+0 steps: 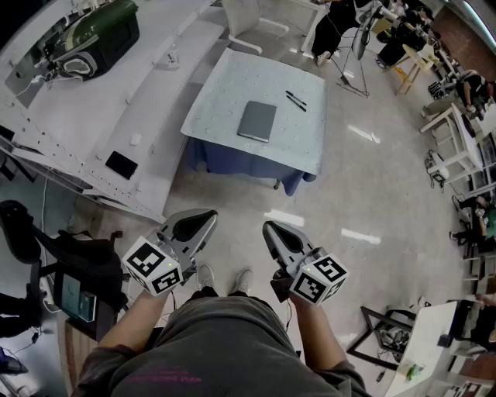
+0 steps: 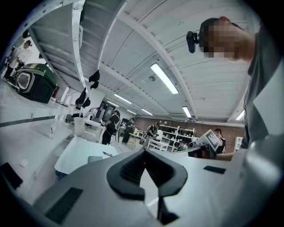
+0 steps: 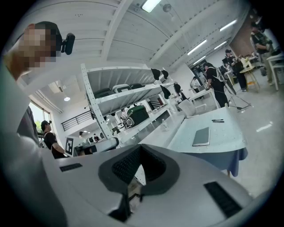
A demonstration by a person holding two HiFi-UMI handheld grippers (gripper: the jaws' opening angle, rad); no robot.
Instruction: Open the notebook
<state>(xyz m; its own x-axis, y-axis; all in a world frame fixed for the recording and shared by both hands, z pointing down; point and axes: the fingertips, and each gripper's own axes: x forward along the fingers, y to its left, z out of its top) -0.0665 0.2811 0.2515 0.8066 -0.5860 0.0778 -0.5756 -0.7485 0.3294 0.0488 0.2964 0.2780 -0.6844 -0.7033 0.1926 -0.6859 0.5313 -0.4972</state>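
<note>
Notebook [image 1: 256,121]: closed, grey cover up, lying flat near the middle of the counter [image 1: 221,97], well apart from both claws.

Left claw [image 1: 204,220]: jaws together, tips meeting, nothing between them. It is held about level at waist height and points toward the counter. Its marker cube [image 1: 153,265] sits at the rear, over the person's left hand.

Right claw [image 1: 272,231]: jaws fully together, nothing gripped. It is tilted slightly downward and points the same way. Its marker cube [image 1: 318,279] sits at the rear, over the right hand. The two claws are side by side with a gap between them, neither touching anything.

Below the claws, the toes of the person's light shoes [image 1: 225,277] show on the glossy grey floor [image 1: 372,194]. A stretch of bare floor separates the person from the counter.

Counter: covered by a pale dotted sheet over a blue cloth that hangs down at the near edge. Two black pens [image 1: 295,101] lie close together to the right of the notebook, not touching it.

Beyond the counter's far edge stands a white chair [image 1: 244,19]. To the left runs a long white workbench [image 1: 93,116] carrying a flat black slab [image 1: 122,164] near its front edge and a dark green case [image 1: 101,31] at its far end. Several people are at desks in the background on the right.
</note>
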